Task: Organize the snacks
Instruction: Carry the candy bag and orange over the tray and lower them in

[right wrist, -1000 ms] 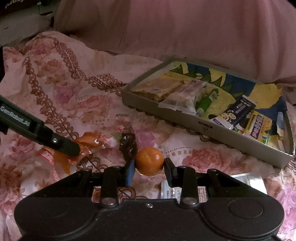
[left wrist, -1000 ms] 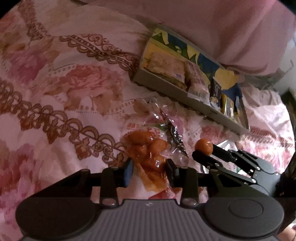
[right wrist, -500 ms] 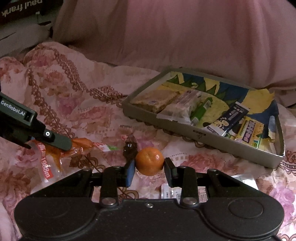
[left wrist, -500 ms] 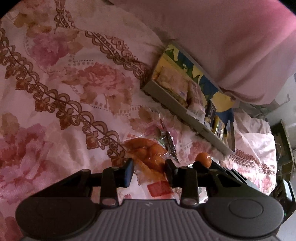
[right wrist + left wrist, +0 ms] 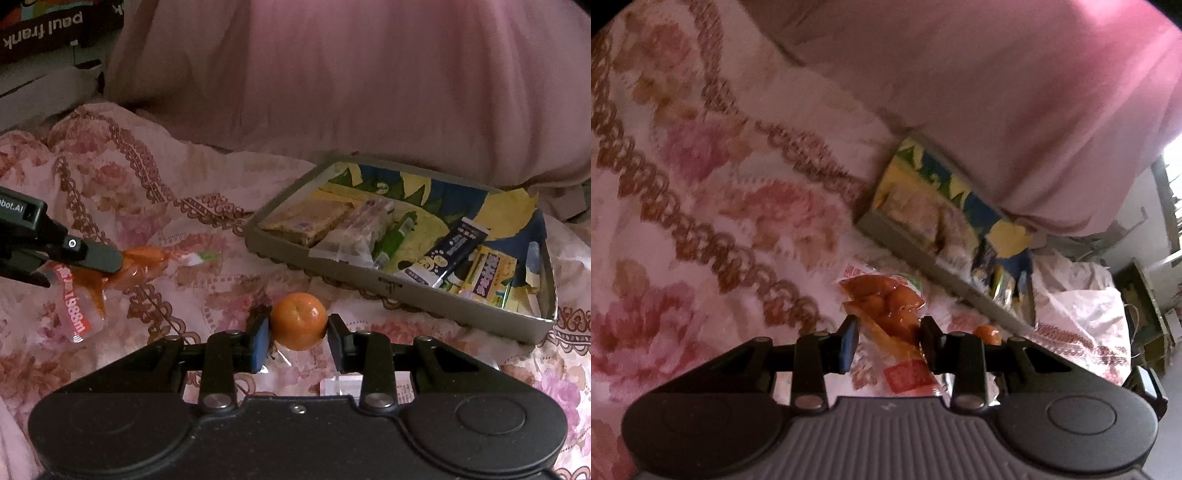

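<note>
Right wrist view: the right gripper [image 5: 298, 332] pinches a mandarin [image 5: 298, 320] above the floral sheet [image 5: 155, 206], near the tray's [image 5: 406, 284] front wall, while the left gripper [image 5: 889, 341] clamps an orange snack bag [image 5: 886, 314] lifted off the sheet, left of the tray

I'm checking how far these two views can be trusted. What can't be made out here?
- Left wrist view: tray contents smeared by motion blur.
- Left wrist view: small orange mostly hidden behind the left tool's finger.
- Right wrist view: white packet under the right tool, mostly covered.
- Right wrist view: print on tray wrappers too small.
</note>
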### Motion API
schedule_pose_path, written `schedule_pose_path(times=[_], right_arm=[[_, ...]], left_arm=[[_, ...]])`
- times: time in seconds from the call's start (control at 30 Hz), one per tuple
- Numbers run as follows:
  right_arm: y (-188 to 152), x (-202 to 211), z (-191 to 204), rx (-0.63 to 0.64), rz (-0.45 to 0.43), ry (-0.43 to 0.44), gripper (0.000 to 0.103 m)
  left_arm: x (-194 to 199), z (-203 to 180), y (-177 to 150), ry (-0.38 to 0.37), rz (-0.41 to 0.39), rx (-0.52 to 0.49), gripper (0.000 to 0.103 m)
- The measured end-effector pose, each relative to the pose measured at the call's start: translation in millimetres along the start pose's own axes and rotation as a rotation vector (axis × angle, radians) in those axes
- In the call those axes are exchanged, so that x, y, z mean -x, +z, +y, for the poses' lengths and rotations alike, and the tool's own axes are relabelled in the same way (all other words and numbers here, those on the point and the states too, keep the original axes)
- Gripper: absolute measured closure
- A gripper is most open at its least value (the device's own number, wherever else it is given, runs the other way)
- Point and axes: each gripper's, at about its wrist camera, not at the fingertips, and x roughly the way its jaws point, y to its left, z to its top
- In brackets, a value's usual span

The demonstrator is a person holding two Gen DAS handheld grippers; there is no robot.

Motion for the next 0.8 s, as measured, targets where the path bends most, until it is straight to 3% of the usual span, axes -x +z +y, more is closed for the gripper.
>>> schedule_pose_path(times=[0.2, 0.4, 0.8], right_arm=[[10, 5, -10, -0.030, -0.045, -0.006, 0.067], [25, 4, -37, -0.067, -0.100, -0.051, 0.067], [35, 2, -112, -0.227, -0.132, -0.197, 0.067]], left_arm=[[-1, -12, 17, -0.048, -0.056, 0.005, 0.063], [-19, -55, 44, -0.037, -0.121, -0.135, 0.063], [-116, -141, 67, -0.177, -0.095, -0.220, 0.063]])
